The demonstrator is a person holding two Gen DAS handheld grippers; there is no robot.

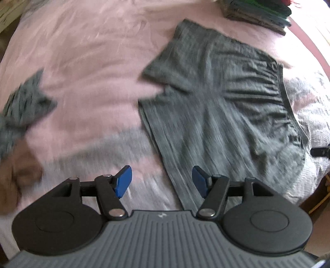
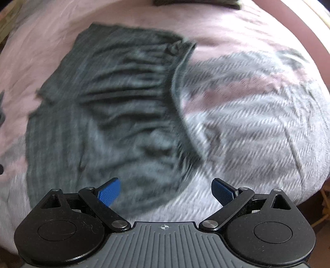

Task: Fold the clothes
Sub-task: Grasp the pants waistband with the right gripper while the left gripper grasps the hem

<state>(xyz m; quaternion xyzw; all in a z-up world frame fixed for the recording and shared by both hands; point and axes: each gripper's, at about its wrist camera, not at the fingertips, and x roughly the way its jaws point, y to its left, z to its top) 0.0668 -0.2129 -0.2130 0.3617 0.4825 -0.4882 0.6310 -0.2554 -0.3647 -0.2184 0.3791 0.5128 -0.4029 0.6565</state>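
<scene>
- A pink bedspread (image 1: 86, 61) fills most of both views; nearer to me it turns into a grey and white herringbone weave (image 2: 247, 127) with broad pink and grey bands.
- A pair of dark grey shorts (image 1: 216, 107) lies spread flat on the bedspread, the largest piece of clothing in sight. From my left claw's camera the shorts sit right of centre, the two legs pointing left and the gathered waistband (image 1: 286, 99) along the right edge. One leg runs toward me and reaches the space between my left claw's fingers.
- From my right claw's camera the same shorts (image 2: 107, 107) lie left of centre, the curved waistband (image 2: 175, 82) facing right, the fabric wrinkled across the seat. Both views are blurred, so finer detail is lost.
- A stack of folded dark clothes (image 1: 257, 12) sits at the far right corner of the bed, well apart from the shorts.
- A crumpled grey garment (image 1: 22, 103) lies at the left edge of the bed, and just below it a brown garment (image 1: 14, 181); I cannot tell what either one is.
- My left claw (image 1: 162, 182) hangs above the near end of the shorts leg, its blue pads (image 1: 123, 181) spread wide with nothing between them.
- My right claw (image 2: 166, 192) hangs above the near edge of the shorts, where they meet the herringbone weave; its blue pads (image 2: 110, 191) are also spread wide and grip nothing.
</scene>
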